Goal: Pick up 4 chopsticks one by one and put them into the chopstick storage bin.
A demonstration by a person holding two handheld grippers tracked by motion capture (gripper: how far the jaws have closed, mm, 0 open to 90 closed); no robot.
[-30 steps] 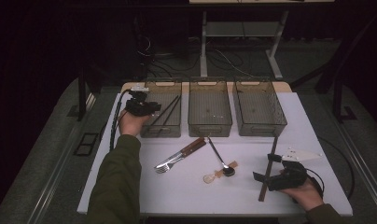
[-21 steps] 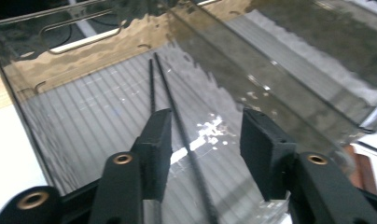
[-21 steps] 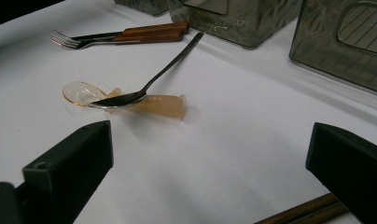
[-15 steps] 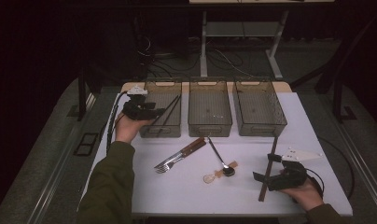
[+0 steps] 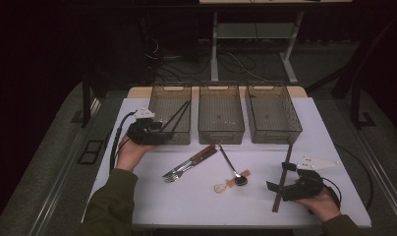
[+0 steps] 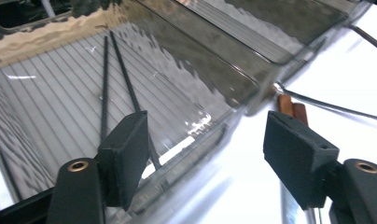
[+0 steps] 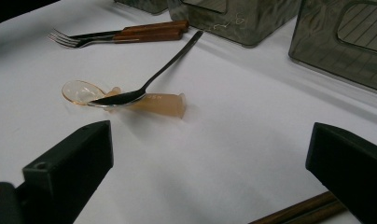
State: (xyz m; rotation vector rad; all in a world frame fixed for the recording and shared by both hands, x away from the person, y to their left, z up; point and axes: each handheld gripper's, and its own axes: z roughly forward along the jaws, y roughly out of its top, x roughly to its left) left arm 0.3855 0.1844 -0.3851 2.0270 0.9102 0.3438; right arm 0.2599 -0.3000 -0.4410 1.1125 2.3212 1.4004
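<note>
Two black chopsticks (image 5: 179,115) lie aslant in the left clear bin (image 5: 159,93); in the left gripper view they (image 6: 115,70) rest on its ribbed floor. My left gripper (image 5: 162,132) hovers at that bin's near wall. Its jaws have just been opening, and nothing is between them (image 6: 210,163). My right gripper (image 5: 279,176) rests open and wide at the near right of the table. A pair of brown chopsticks (image 5: 283,172) lies on the table between its jaws, untouched; their ends (image 7: 298,210) show beside its right jaw.
The middle bin (image 5: 221,129) and right bin (image 5: 275,132) stand in a row with the left one. Wooden-handled forks (image 5: 189,164), a metal spoon (image 5: 231,167) and an amber plastic spoon (image 5: 231,184) lie mid-table on the white tabletop (image 5: 196,206).
My left gripper has drawn back from over the left bin to its near wall, and its jaws have parted. The black chopsticks stay in the bin. The right hand has kept still.
</note>
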